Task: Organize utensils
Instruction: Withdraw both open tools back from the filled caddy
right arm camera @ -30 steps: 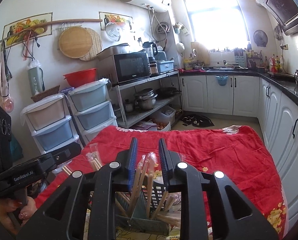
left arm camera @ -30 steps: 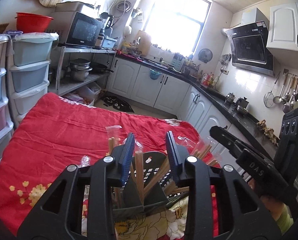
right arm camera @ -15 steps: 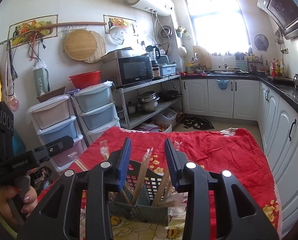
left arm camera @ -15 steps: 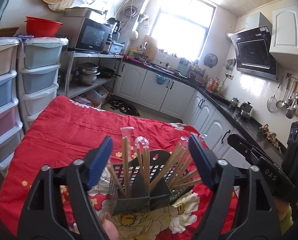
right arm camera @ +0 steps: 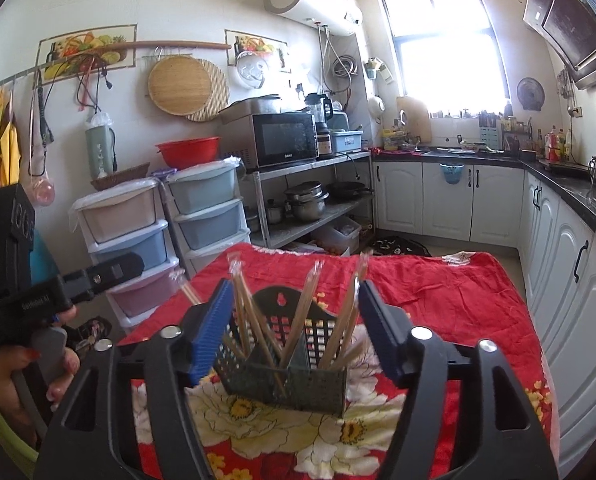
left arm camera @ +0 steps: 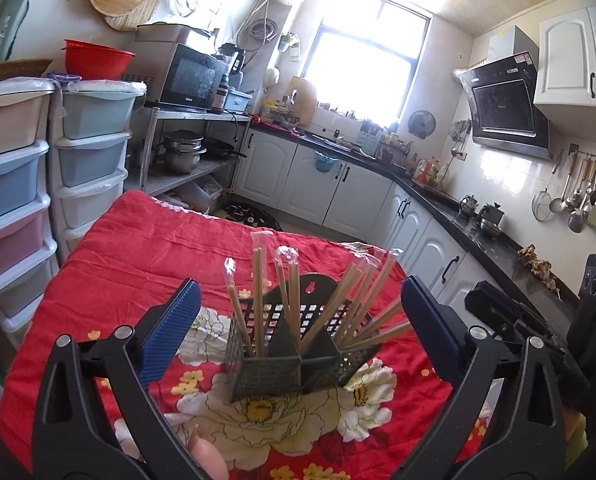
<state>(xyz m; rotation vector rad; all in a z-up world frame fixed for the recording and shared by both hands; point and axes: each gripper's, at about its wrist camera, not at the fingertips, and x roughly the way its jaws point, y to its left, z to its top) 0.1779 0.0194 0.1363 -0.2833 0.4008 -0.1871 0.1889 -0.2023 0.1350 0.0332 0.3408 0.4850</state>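
A dark perforated utensil caddy [left arm camera: 274,372] stands on the red flowered cloth [left arm camera: 146,248]. It holds several pairs of wooden chopsticks [left arm camera: 258,300] in clear sleeves, standing upright or leaning right. My left gripper [left arm camera: 298,324] is open and empty, its blue pads either side of the caddy and nearer the camera. In the right wrist view the same caddy [right arm camera: 290,380] and chopsticks [right arm camera: 305,308] sit between the pads of my right gripper [right arm camera: 294,328], which is open and empty.
Stacked plastic drawers [left arm camera: 14,184] stand left of the table. White cabinets and a black counter [left arm camera: 437,196] run along the right. A steel rack with a microwave [right arm camera: 286,140] and pots is behind the table. The other hand-held gripper [right arm camera: 58,292] shows at left.
Both grippers have opened wide from nearly shut and drawn back from the caddy. The chopsticks now stand free in the caddy.
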